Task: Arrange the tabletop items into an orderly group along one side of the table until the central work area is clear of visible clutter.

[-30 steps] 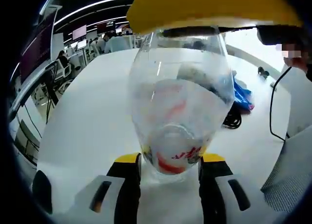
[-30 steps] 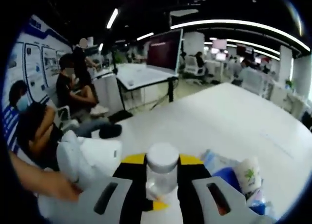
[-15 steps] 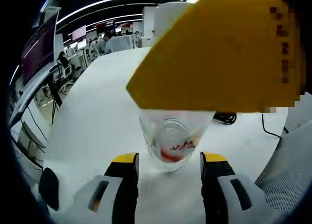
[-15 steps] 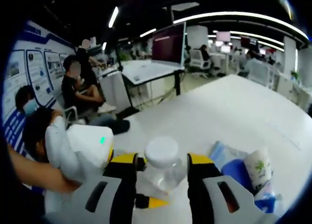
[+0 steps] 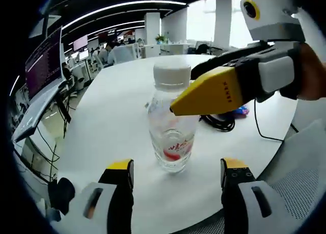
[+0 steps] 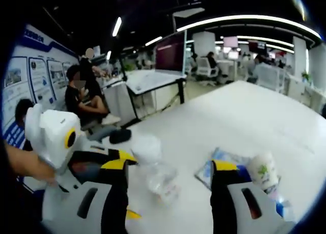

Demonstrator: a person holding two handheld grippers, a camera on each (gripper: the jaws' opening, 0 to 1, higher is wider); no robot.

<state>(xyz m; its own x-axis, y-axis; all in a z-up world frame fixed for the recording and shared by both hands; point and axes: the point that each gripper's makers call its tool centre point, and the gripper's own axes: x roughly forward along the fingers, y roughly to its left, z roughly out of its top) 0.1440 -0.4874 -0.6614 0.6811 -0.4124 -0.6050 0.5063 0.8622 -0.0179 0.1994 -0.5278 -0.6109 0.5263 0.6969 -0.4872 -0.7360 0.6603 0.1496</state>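
- Our left gripper has its fingers spread wide, with the clear bottle upright between them, untouched.
- Our right gripper likewise gapes around the bottle.
- It stands on the white worktop, cables behind.

White table, clear bottle upright, black cable, blue packet

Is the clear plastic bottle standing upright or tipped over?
Upright: the bottle stands on its base on the white table, white cap on top.
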